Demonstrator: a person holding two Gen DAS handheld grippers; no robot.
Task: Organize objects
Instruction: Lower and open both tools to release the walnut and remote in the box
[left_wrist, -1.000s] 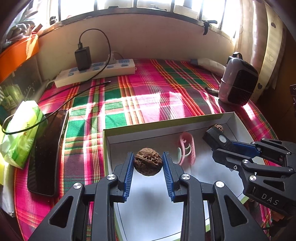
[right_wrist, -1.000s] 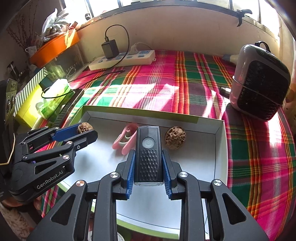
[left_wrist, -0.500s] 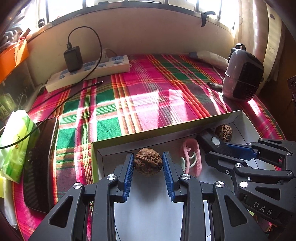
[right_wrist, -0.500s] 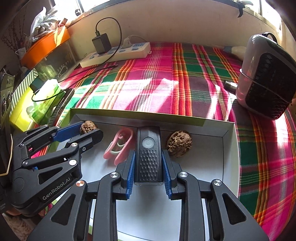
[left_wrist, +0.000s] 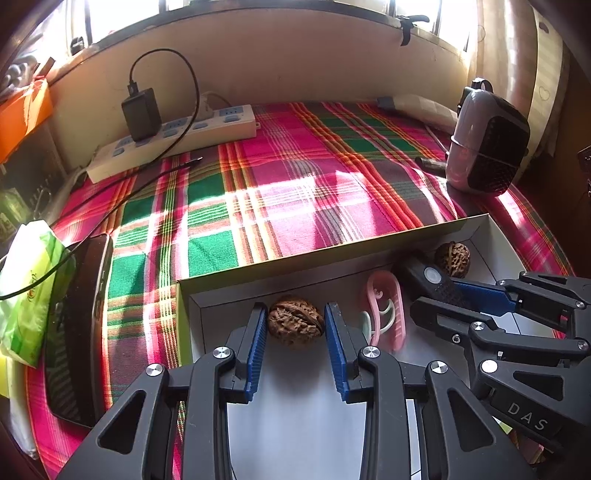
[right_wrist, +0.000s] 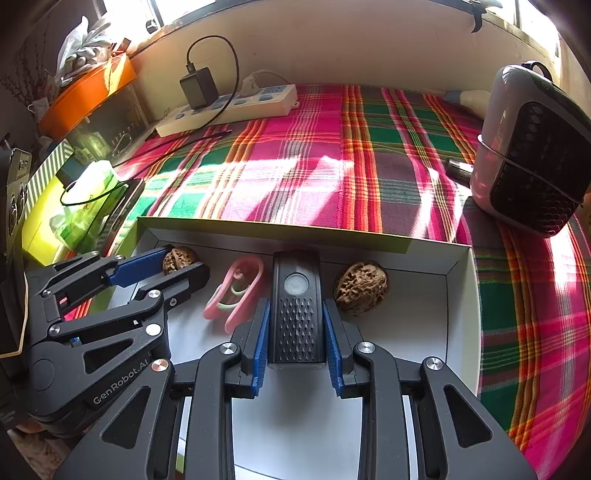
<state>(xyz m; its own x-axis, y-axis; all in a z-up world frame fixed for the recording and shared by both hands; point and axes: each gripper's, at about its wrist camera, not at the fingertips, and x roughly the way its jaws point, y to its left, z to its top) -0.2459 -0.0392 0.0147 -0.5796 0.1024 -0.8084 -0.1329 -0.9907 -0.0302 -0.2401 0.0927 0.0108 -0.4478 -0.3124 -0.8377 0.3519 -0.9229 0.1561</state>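
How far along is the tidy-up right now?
Done: one walnut and the pink clip lie in the white box. In hand: left tongs grip a second walnut, right tongs the black gadget, over the box. Left: releasing both.

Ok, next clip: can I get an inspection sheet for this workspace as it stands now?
Surface: plaid tablecloth, patches of sunlight.
Job's things: shallow white box holding a pink clip and a loose walnut; second walnut; black device with a round button.
Clutter: small heater, phone, green tissue pack, orange bin.
Grippers: left tool shut on the second walnut; right tool shut on the black device. Both are over the box.
Cables: power strip with black charger, its cable trailing toward the phone.
Surroundings: wall and window ledge behind; no person seen.
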